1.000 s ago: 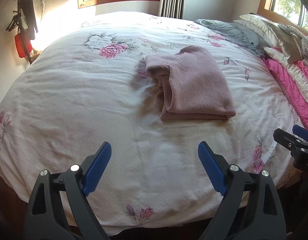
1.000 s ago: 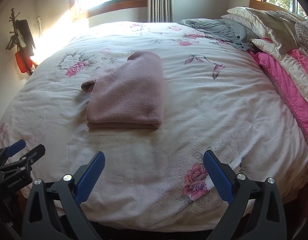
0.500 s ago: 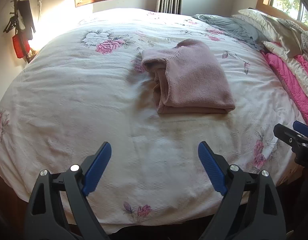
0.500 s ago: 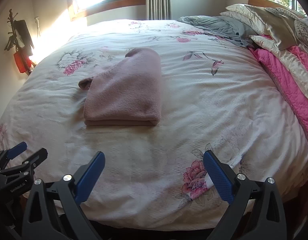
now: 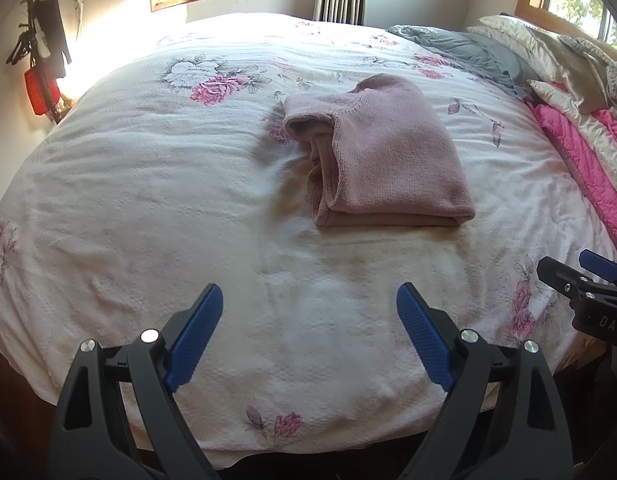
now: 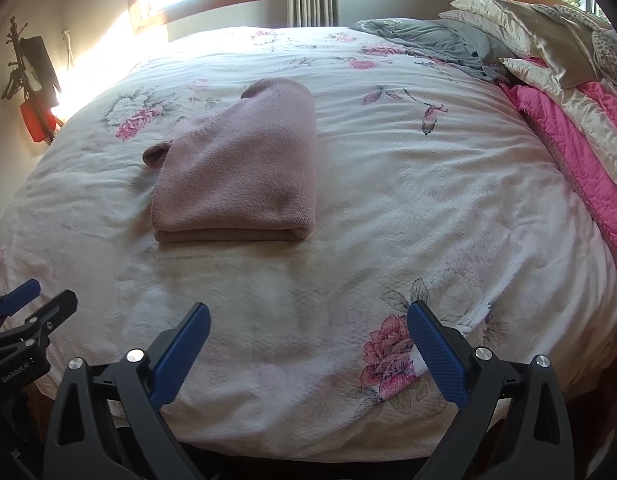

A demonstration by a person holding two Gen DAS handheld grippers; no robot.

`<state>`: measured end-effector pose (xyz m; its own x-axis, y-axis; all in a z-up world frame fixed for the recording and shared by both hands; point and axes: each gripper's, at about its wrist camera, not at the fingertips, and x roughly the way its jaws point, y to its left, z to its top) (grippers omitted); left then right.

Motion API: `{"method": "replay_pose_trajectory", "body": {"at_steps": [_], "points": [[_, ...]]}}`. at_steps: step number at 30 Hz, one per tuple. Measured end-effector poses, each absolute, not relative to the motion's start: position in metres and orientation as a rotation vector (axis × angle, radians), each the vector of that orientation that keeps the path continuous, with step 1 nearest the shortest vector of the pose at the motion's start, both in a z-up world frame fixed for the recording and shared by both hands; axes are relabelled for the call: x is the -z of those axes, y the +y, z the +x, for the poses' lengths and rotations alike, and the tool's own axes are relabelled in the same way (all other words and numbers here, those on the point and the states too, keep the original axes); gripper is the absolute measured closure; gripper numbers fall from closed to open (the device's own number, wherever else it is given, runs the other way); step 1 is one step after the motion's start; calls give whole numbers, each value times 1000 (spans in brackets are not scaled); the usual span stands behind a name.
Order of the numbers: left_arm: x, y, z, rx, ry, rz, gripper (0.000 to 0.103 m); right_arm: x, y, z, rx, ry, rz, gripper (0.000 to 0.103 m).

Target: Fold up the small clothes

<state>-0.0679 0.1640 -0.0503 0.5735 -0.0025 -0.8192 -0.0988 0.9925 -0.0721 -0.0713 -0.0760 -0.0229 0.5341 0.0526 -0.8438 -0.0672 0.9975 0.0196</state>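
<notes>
Both the left gripper (image 5: 309,312) and right gripper (image 6: 308,330) hang wide and empty over the near bed (image 5: 148,200) edge, well short of the folded pink sweater (image 5: 392,152), whose loose left-hand layers could spill if nudged.

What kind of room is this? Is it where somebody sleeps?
Yes, it looks like a bedroom. A big bed with a flowery bedspread fills the view, pillows are piled at one end, and a folded pink sweater lies on top.
</notes>
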Motion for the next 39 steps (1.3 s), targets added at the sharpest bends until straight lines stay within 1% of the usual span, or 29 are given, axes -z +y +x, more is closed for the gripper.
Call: {"method": "replay_pose_trajectory", "body": {"at_steps": [14, 27, 39], "points": [[55, 165, -66, -60, 968, -111, 15, 23, -79, -71, -88, 1010, 10, 4], [57, 165, -66, -59, 968, -110, 15, 18, -82, -71, -64, 959, 14, 4], [58, 165, -67, -54, 970, -114, 15, 21, -83, -69, -49, 983, 6, 4]]}}
